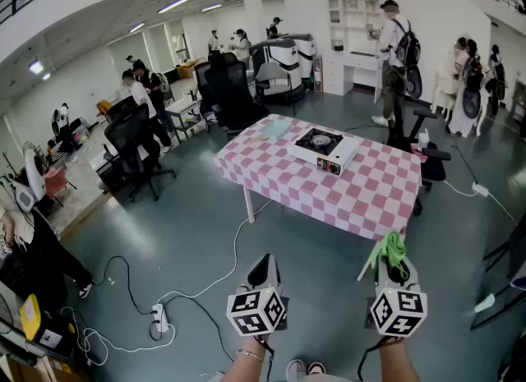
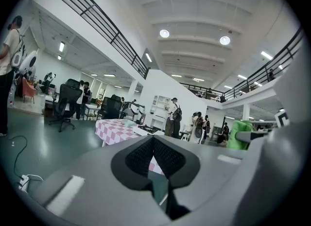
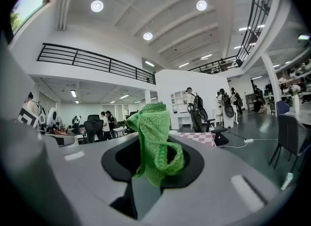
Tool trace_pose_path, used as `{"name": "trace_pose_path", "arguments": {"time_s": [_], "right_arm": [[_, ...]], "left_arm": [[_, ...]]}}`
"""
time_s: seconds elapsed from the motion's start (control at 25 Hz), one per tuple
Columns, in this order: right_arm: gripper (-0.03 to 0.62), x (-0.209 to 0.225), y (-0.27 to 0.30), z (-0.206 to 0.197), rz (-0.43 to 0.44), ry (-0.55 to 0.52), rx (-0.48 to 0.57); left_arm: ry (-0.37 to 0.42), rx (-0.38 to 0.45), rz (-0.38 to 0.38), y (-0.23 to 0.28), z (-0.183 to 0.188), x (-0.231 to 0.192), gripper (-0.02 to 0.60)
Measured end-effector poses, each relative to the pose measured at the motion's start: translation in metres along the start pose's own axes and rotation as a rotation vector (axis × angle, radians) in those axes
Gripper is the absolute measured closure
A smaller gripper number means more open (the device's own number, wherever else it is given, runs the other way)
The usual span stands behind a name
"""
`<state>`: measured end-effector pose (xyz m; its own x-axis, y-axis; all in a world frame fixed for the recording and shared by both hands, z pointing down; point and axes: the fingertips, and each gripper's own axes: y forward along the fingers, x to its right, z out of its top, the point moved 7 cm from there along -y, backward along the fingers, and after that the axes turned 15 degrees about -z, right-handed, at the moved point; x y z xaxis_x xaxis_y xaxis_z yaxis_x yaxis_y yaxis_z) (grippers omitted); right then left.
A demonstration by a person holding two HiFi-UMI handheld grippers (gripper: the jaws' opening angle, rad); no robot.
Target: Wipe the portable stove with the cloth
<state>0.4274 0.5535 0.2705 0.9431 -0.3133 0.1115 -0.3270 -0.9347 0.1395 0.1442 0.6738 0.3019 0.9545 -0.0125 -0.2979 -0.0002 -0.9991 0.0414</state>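
Observation:
The white portable stove (image 1: pixel 324 149) with a black burner sits on the far side of a pink-and-white checked table (image 1: pixel 362 187), well ahead of both grippers. My right gripper (image 1: pixel 394 267) is shut on a green cloth (image 1: pixel 389 252), which bunches up out of the jaws (image 3: pixel 153 140). My left gripper (image 1: pixel 263 273) is shut with nothing in it; its pads meet in the left gripper view (image 2: pixel 153 156). Both grippers hang over the grey floor, short of the table. The table (image 2: pixel 116 129) shows small in the left gripper view.
A power strip (image 1: pixel 160 318) and white cables lie on the floor to my left. Black office chairs (image 1: pixel 136 146) stand left of the table and another chair (image 1: pixel 415 130) to its right. Several people stand around the room. A pale cloth (image 1: pixel 274 128) lies on the table's far corner.

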Motion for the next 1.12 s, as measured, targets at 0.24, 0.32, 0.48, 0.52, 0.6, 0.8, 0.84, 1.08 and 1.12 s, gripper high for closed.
{"name": "trace_pose_path", "arguments": {"time_s": [0.24, 0.32, 0.48, 0.52, 0.6, 0.8, 0.84, 1.08, 1.12], "right_arm": [[0.49, -0.003, -0.001, -0.001, -0.006, -0.009, 0.003], [0.49, -0.005, -0.002, -0.001, -0.008, -0.012, 0.003], [0.49, -0.008, -0.003, 0.0, -0.016, -0.002, 0.012], [0.488, -0.009, -0.002, 0.001, -0.022, 0.004, 0.018], [0.488, -0.011, -0.001, 0.002, -0.037, 0.008, 0.022], [0.488, -0.015, 0.002, -0.001, -0.067, -0.002, 0.008], [0.488, -0.016, 0.003, -0.003, -0.074, -0.001, 0.004], [0.488, -0.021, 0.017, -0.014, -0.099, 0.003, -0.032], [0.488, -0.022, 0.021, -0.015, -0.101, 0.004, -0.04]], "left_arm": [[-0.008, 0.006, 0.016, -0.004, 0.002, -0.012, 0.581], [-0.01, 0.009, 0.018, -0.005, 0.003, -0.014, 0.581], [-0.011, 0.01, 0.017, -0.006, 0.006, -0.02, 0.581], [-0.012, 0.011, 0.017, -0.006, 0.006, -0.022, 0.581], [-0.016, 0.012, 0.018, -0.006, 0.009, -0.028, 0.581], [-0.02, -0.001, 0.005, -0.002, 0.009, -0.043, 0.581], [-0.016, -0.005, 0.0, 0.0, 0.008, -0.045, 0.581], [-0.017, -0.02, -0.022, 0.016, 0.007, -0.059, 0.581], [-0.017, -0.025, -0.023, 0.019, 0.007, -0.061, 0.581]]}}
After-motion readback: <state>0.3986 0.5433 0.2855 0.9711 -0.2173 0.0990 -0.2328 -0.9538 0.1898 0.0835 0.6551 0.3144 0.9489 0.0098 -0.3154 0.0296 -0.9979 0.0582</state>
